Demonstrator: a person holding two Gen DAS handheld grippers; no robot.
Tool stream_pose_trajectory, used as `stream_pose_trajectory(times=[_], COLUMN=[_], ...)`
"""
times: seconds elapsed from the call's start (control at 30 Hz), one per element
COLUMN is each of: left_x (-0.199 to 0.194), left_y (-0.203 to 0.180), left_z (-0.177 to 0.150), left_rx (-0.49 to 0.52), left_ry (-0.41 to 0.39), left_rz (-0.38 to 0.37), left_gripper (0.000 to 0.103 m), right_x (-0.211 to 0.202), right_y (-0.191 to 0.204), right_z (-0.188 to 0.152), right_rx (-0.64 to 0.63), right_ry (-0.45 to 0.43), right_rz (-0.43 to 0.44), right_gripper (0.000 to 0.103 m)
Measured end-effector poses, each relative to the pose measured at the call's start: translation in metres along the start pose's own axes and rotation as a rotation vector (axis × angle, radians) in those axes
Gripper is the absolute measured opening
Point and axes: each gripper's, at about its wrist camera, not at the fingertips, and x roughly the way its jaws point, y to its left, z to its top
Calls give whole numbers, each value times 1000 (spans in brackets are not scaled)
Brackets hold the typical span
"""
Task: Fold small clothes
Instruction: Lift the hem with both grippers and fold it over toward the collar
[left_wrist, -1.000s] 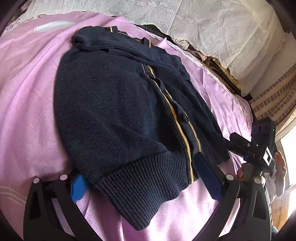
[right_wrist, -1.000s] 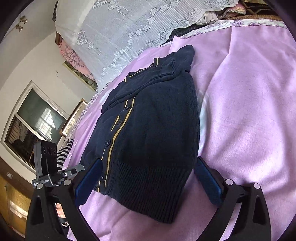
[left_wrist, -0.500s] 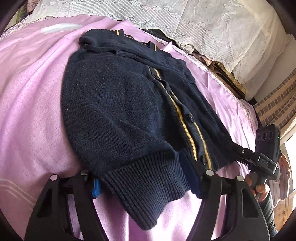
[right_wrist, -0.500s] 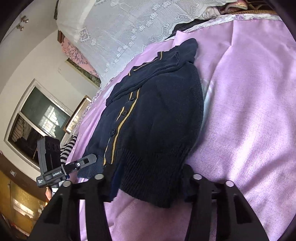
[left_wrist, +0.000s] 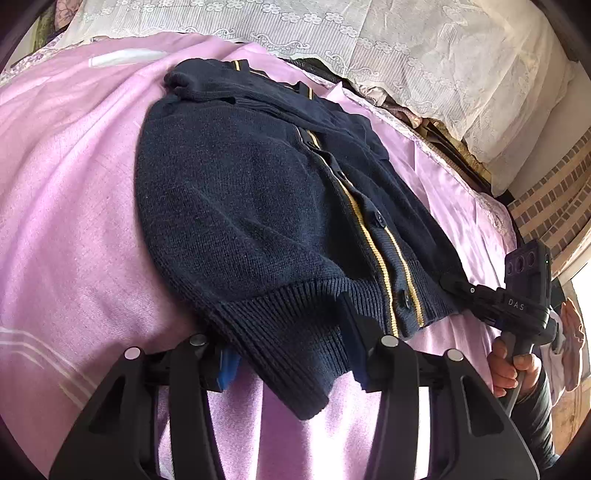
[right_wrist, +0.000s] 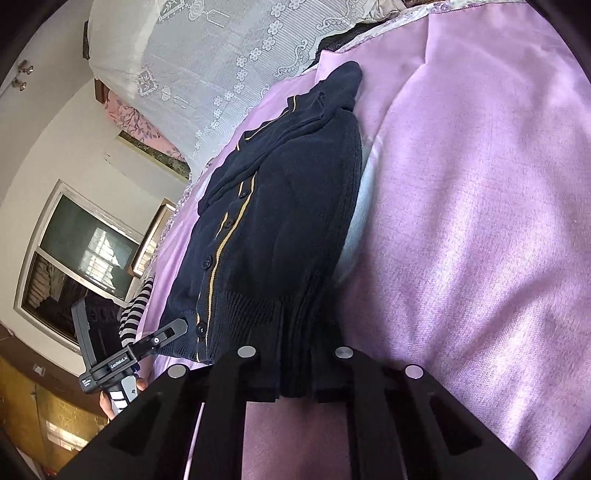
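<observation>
Writing: the right gripper's (left_wrist: 452, 286) arm, at the right edge of the left wrist view, reads "DAS"; the left gripper's (right_wrist: 179, 326) arm, lower left of the right wrist view, carries a white word I read as "GenRobot.AI", with smaller print below it too fine to make out.
Cardigan: a navy knitted cardigan (left_wrist: 255, 206) with yellow stripes along its button band lies in the middle of both views, ribbed hem toward the cameras, collar toward the top.
Left tongs: closing, one finger on each side of a corner of the ribbed hem; the fabric is bunched between them, and the blue pad (left_wrist: 227, 363) on the left still shows beside the knit.
Right tongs: closing and nearly shut, gripping the other corner of the hem, which is pleated into folds between the fingers.
Surface: a lilac bedsheet (right_wrist: 480, 221), creased, with pale stripes at the lower left of the left wrist view.
Room: white lace cloth (left_wrist: 424, 48) over bedding across the top; a window (right_wrist: 74, 258) at the left of the right wrist view; brick-patterned wall (left_wrist: 554, 199) at the right edge.
Hard to make out: the right tongs' pads are buried in the dark knit; a hand (left_wrist: 511, 365) on a handle is cut off by the frame edge.
</observation>
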Motion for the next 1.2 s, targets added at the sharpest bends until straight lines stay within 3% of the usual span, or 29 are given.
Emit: stream_pose_trajectory(times=[0.07, 0.13, 0.23, 0.43, 0.63, 0.87, 1.2], left_x=[0, -1, -4, -19, -32, -37, -32], left_y=[2, 6, 8, 2, 1, -10, 0], left_z=[1, 2, 3, 13, 46, 80, 133], left_rx=[-9, -23, -32, -6, 4, 49, 29], left_ry=[-2, -7, -17, -56, -80, -120, -161], left_rz=[-9, -27, -69, -103, -144, -118, -90], left_gripper=[45, 27, 14, 9, 8, 8, 8], right_x=[1, 1, -4, -17, -28, -33, -15], right_y=[4, 8, 14, 33, 42, 52, 68], right_z=[1, 0, -1, 1, 22, 56, 104], right_rx=[-23, -47, -74, -123, -75, -50, -15], right_ry=[-7, -19, -51, -114, -134, -188, -250], right_rz=[-17, -32, -40, -31, 51, 106, 177], right_gripper=[11, 9, 8, 8, 7, 7, 7])
